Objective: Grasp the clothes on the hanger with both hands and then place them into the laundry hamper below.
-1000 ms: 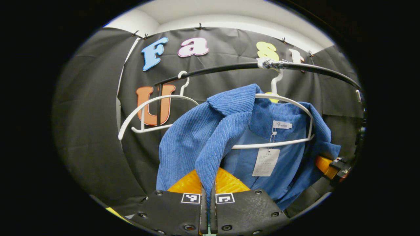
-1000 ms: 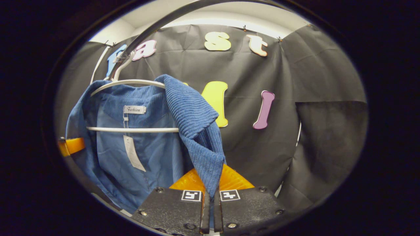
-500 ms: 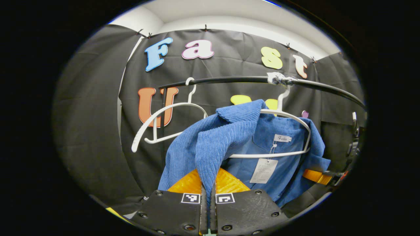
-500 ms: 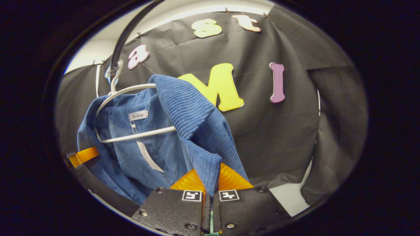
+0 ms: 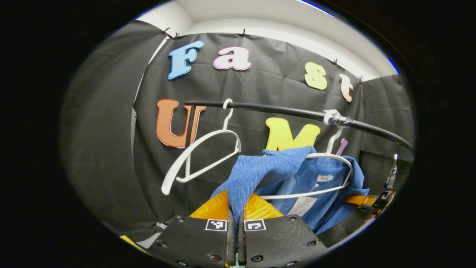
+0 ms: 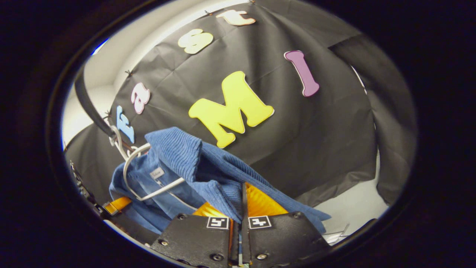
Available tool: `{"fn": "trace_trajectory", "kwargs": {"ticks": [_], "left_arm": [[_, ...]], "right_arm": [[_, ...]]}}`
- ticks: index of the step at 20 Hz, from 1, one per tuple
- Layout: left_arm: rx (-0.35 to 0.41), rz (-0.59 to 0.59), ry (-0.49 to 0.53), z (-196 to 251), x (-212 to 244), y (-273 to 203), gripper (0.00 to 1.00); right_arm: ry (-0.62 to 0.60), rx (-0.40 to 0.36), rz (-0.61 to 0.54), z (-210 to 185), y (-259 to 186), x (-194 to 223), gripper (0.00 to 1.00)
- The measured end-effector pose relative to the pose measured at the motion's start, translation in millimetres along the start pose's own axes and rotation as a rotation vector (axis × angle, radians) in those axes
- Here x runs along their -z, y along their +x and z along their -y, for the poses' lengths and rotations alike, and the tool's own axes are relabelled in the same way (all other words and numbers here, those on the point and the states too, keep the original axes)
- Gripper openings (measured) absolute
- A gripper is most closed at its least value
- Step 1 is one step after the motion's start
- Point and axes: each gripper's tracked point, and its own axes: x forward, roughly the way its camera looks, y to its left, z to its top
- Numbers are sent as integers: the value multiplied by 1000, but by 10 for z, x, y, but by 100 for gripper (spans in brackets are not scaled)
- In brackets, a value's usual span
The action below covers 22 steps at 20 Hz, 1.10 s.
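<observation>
My view ahead has a black rail [image 5: 282,110] running across the booth. Two white hangers hook over it: a bare hanger [image 5: 200,158], and a second hanger [image 5: 334,158] carrying the blue corduroy garment [image 5: 267,171].

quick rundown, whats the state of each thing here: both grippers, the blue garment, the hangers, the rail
left gripper: shut on the blue garment
right gripper: shut on the blue garment
blue garment: draped over its white hanger, both front edges pulled out toward the grippers
white hanger: hooked on the rail, garment on it
empty white hanger: hooked on the rail, tilted, bare
black rail: in place, carrying both hangers
</observation>
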Motion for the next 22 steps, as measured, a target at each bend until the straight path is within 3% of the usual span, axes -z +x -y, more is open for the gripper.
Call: {"fn": "trace_trajectory", "kwargs": {"ticks": [4,5,6,10,13,14,15,16,17,21,22], "left_arm": [[20,-9,-19,-81,-109,71,3],[23,-10,-12,-90,-135,84,8],[24,-5,-8,-120,-173,87,3],[38,-4,-3,-232,-316,132,3],[49,-13,-5,-346,-367,202,4],[50,-21,-6,-365,-362,228,8],[52,-28,0,-378,-347,245,3],[48,-22,8,-408,-355,256,8],[48,-23,5,-428,-353,285,3],[82,-75,-35,-496,-227,396,8],[84,-82,-24,-496,-199,395,3]], "right_arm": [[67,-42,37,8,11,-311,6],[82,-47,45,25,39,-377,6],[97,-53,57,40,51,-432,6],[152,-78,87,49,120,-657,6],[168,-89,96,42,239,-745,5],[175,-96,92,18,265,-757,6],[183,-104,95,13,298,-783,6],[191,-112,98,0,307,-815,6],[201,-116,102,9,329,-858,7],[231,-99,104,125,450,-952,6],[227,-94,95,137,465,-920,6]]}}
